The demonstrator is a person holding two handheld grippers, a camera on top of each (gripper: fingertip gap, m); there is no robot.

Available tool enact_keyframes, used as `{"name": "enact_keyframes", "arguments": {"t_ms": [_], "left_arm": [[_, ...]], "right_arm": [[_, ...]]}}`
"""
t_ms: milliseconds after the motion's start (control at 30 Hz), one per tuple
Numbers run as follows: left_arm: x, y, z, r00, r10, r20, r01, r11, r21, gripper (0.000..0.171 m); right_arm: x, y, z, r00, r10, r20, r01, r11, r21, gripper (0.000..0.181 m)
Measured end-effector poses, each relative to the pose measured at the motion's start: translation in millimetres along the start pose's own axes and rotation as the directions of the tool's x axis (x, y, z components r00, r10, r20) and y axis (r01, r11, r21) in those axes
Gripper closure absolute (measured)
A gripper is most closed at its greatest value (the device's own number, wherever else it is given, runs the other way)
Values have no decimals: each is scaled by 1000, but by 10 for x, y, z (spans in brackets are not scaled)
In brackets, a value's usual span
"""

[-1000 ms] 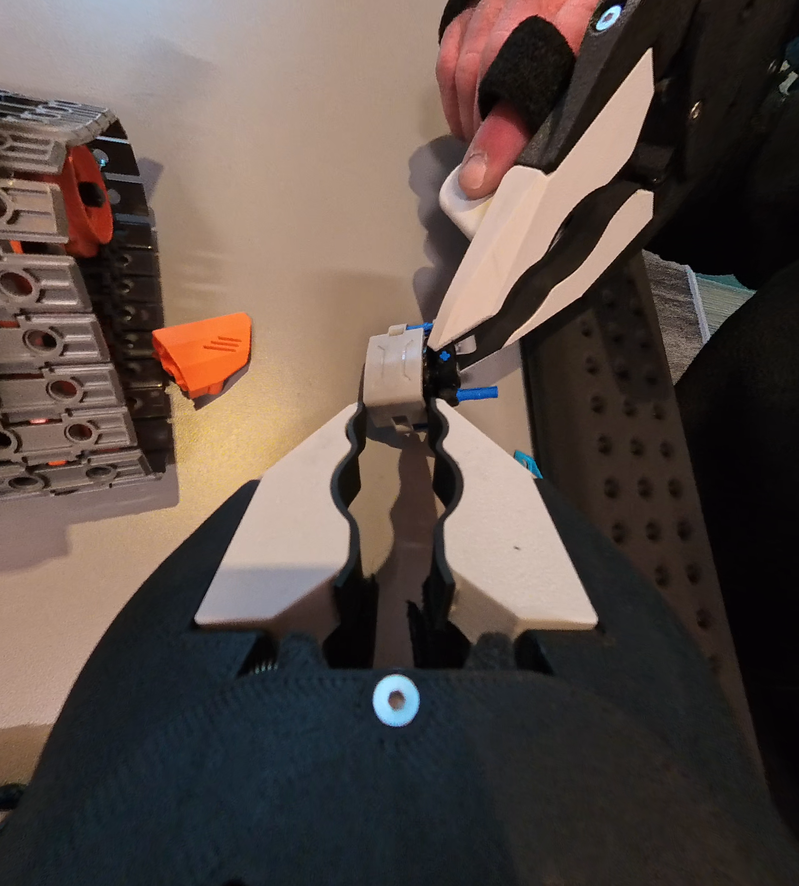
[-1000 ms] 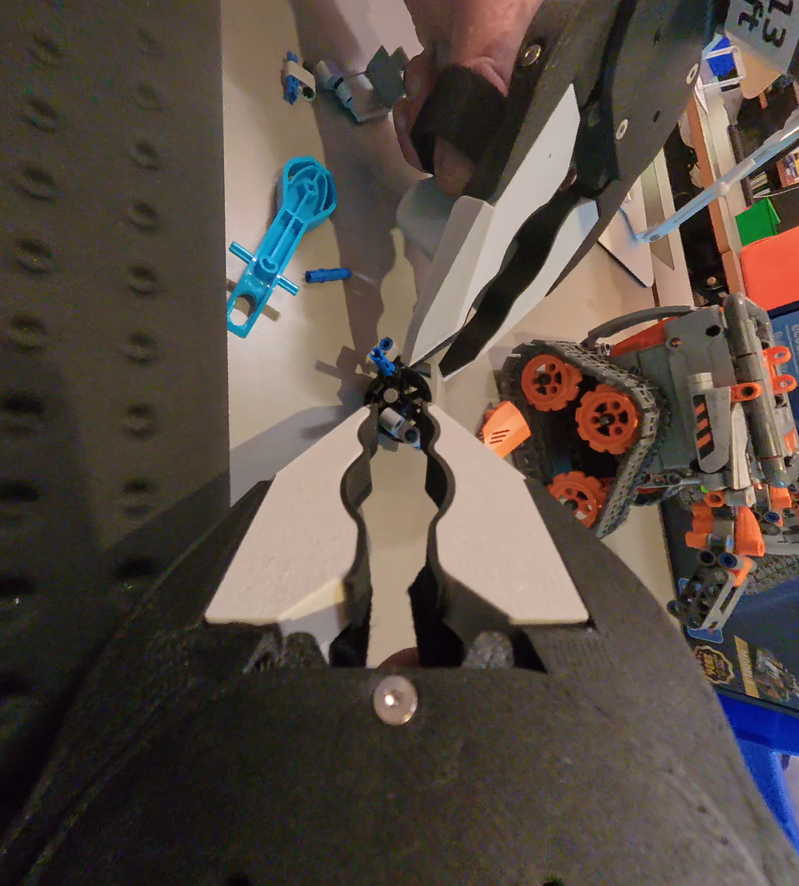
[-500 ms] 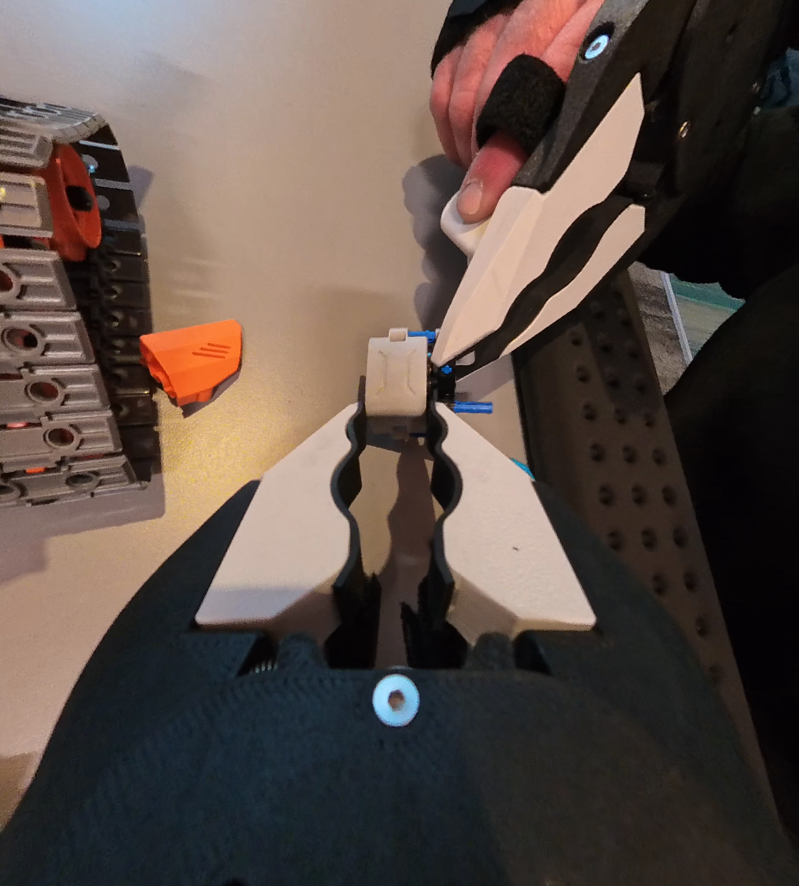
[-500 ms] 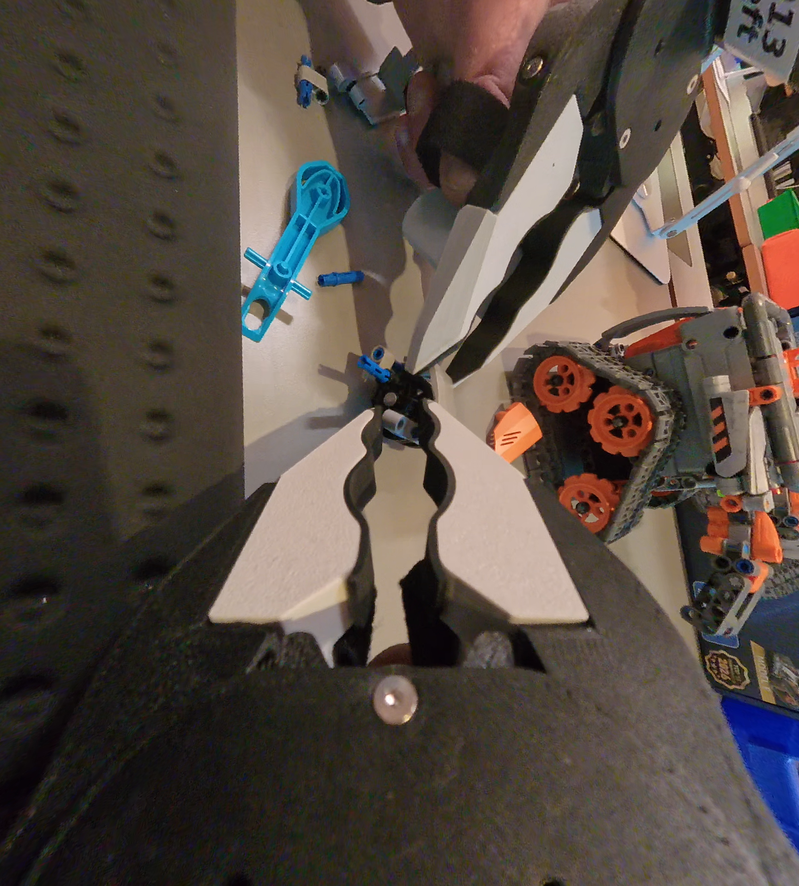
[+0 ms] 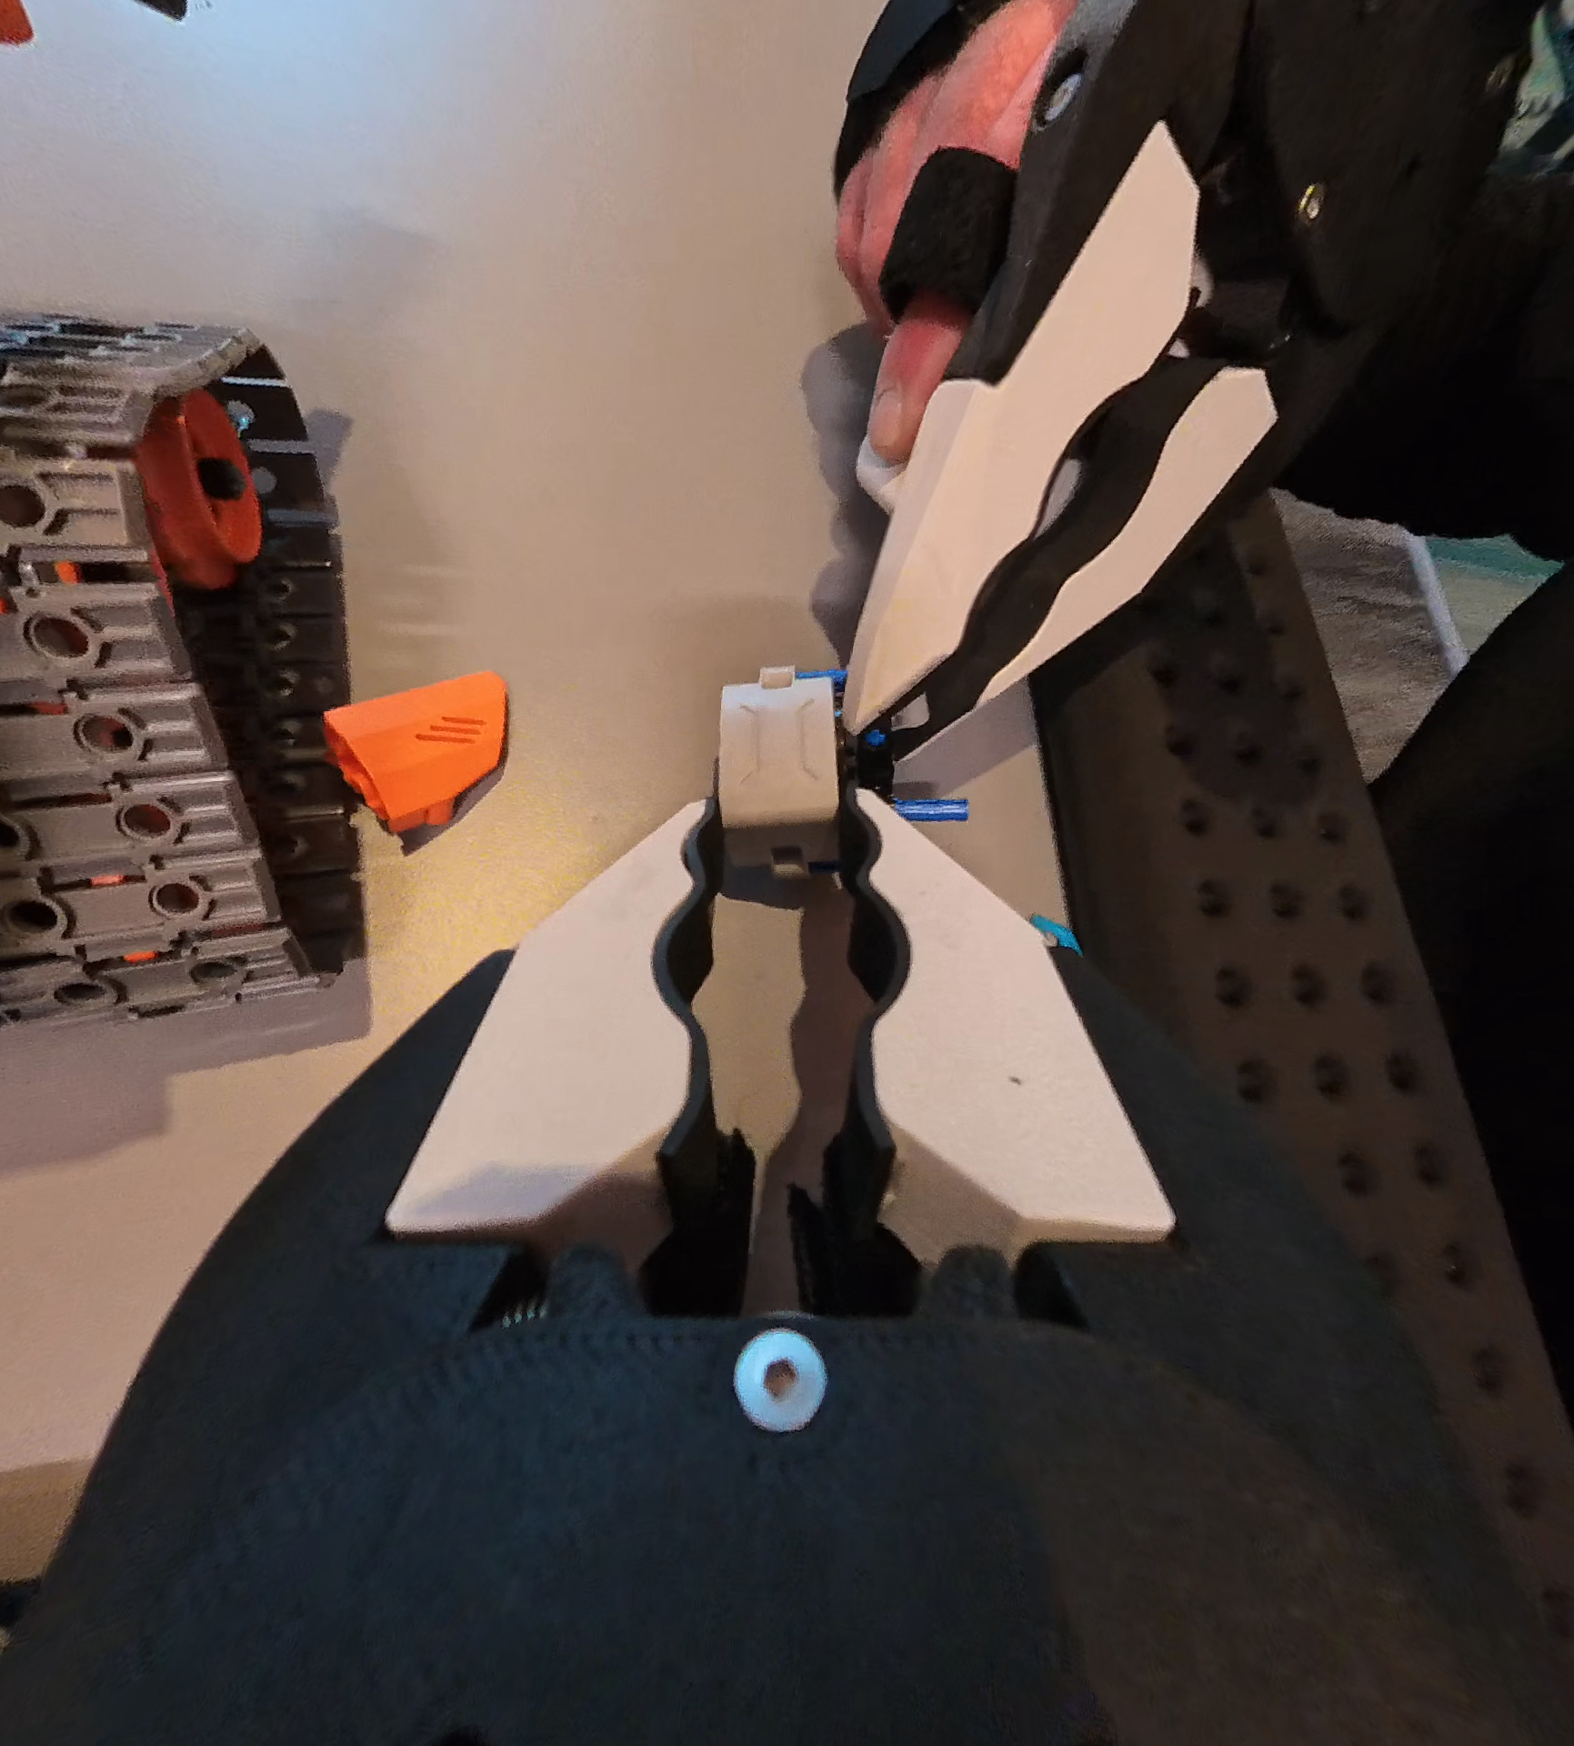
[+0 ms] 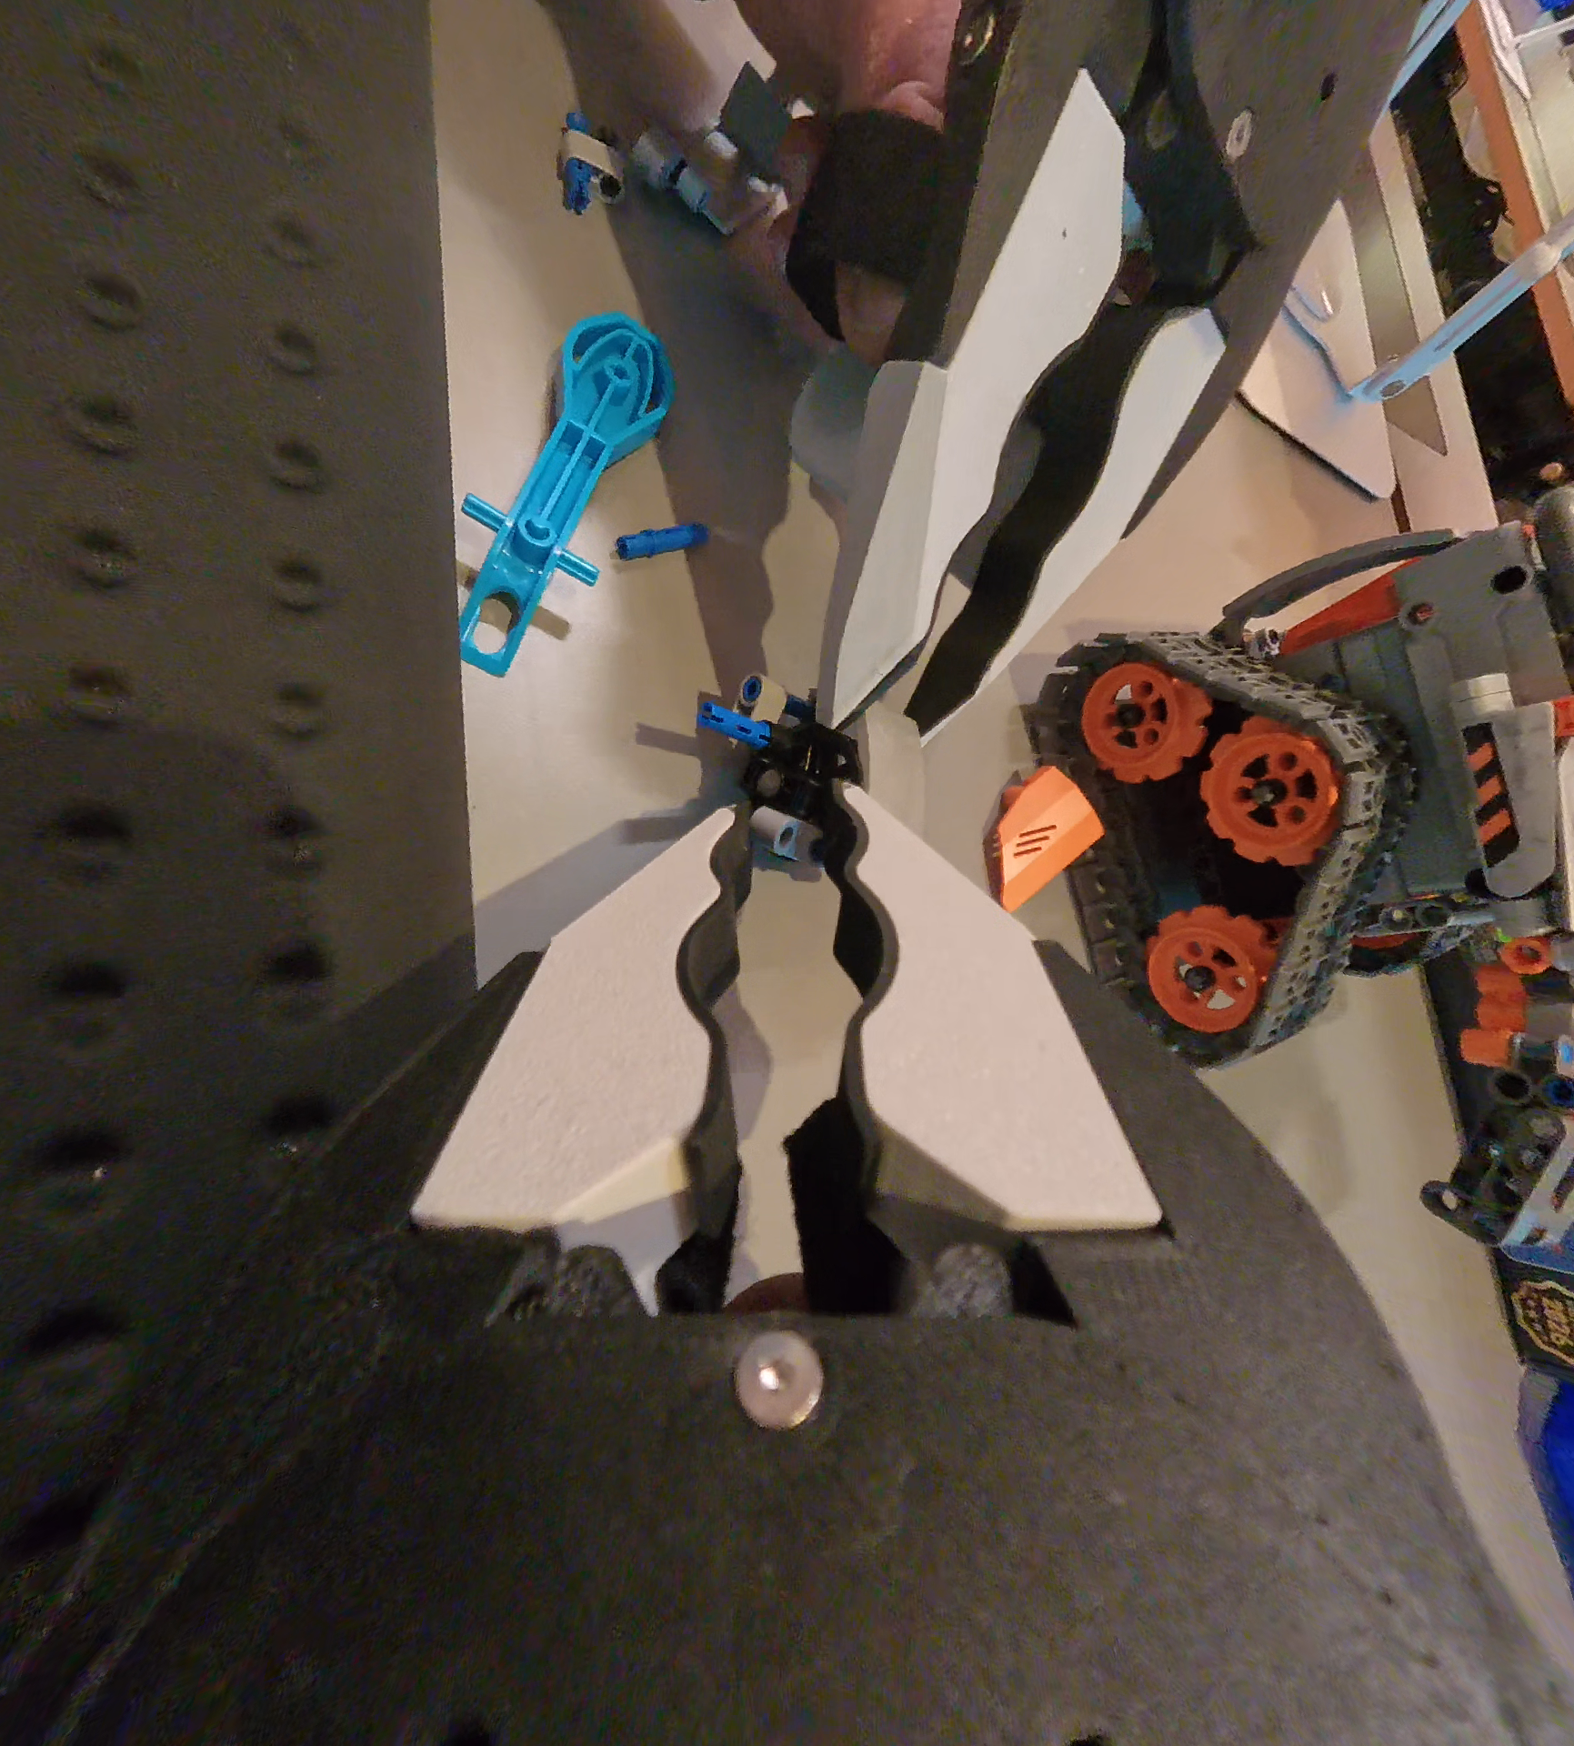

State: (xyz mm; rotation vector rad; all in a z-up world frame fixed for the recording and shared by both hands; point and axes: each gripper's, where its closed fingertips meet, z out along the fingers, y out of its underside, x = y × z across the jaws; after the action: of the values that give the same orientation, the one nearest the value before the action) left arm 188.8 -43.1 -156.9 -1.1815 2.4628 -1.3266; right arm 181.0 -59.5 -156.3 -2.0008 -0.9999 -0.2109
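Note:
My left gripper [image 5: 778,813] is shut on a small grey panel piece [image 5: 775,756] and holds it above the table. A black connector with blue pins [image 5: 868,746] sits on the piece's right side. My right gripper [image 5: 868,732] comes down from the upper right with its tips closed on that connector. In the right wrist view the right gripper [image 6: 787,831] pinches the black and grey cluster [image 6: 797,770], and the left gripper [image 6: 868,732] reaches down to it from above. A hand [image 5: 915,236] holds the right gripper.
A tracked model with orange wheels [image 6: 1236,831] stands to the right and shows at the left in the left wrist view [image 5: 103,709]. An orange wedge [image 5: 414,746] lies beside it. A turquoise tool [image 6: 565,491], a blue pin [image 6: 660,540] and a dark perforated board [image 6: 150,567] lie nearby. The grippers are tip to tip, or close to it. Between my left fingertips and the blue pin [image 6: 660,540] there is roughly 6 cm.
The grey piece has turned in the left jaws from angled to face-on. Both grippers stayed shut on the assembly and shifted slightly, so the tracked model sits a little lower in the left view.

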Motion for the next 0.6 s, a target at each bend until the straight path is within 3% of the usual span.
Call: {"name": "enact_keyframes", "arguments": {"t_ms": [600], "left_arm": [[-26,-111,-23,998,-14,63,12,1000,25,151]], "right_arm": [[-37,20,5,999,13,35,-11,999,-44,167]]}}
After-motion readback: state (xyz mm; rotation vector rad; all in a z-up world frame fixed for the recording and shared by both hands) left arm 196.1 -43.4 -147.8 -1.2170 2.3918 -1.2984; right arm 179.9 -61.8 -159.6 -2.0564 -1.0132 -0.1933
